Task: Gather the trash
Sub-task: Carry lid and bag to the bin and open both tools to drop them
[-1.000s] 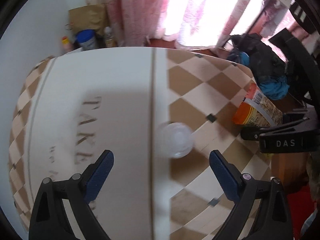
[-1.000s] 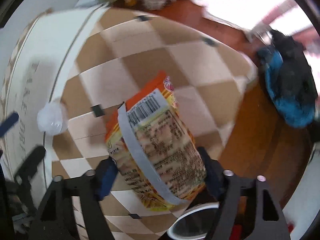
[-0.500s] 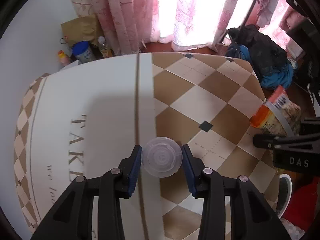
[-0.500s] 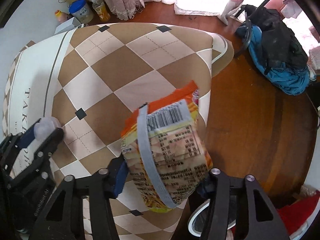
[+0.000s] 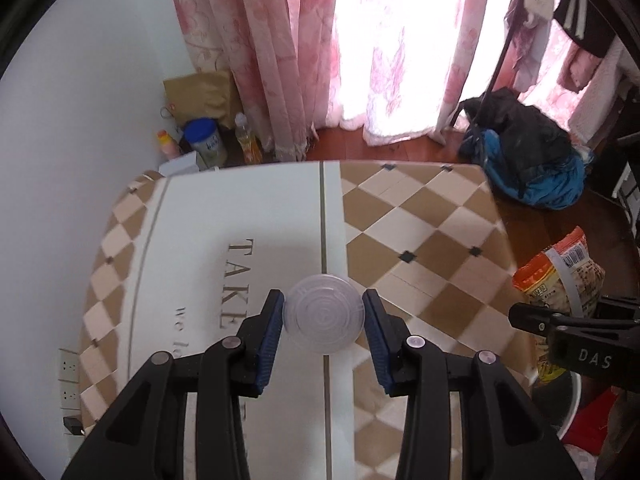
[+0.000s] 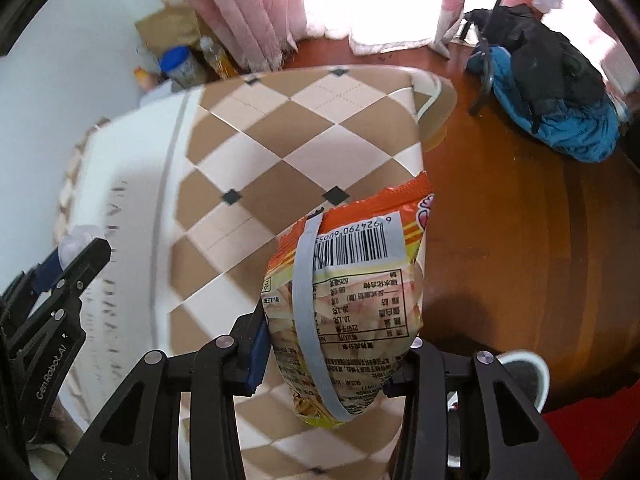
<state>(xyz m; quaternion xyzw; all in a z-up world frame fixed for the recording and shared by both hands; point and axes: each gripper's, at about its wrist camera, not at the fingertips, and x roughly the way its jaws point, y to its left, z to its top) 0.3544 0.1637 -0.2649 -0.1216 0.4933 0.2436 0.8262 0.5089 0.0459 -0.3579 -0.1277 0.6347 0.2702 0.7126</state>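
A round clear plastic lid (image 5: pixel 324 316) sits clamped between the blue pads of my left gripper (image 5: pixel 323 301), lifted above the white and brown checked tablecloth (image 5: pixel 420 220). In the right wrist view an orange snack packet (image 6: pixel 352 280) with a barcode hangs between the pads of my right gripper (image 6: pixel 338 344). Its jaws are still closing on the packet. The packet is past the table's right edge, over the wooden floor. The left wrist view also shows the packet (image 5: pixel 560 276) at the far right.
A white round bin (image 6: pixel 524 364) stands on the floor just below the right gripper. A blue and black bag (image 5: pixel 532 160) lies on the floor by the pink curtains (image 5: pixel 280 40). A tin and bottles (image 5: pixel 204 140) stand beside the wall.
The left jaws closed on the lid and lifted it off the cloth. The right gripper tightened on the packet and carried it up and right, past the table edge.
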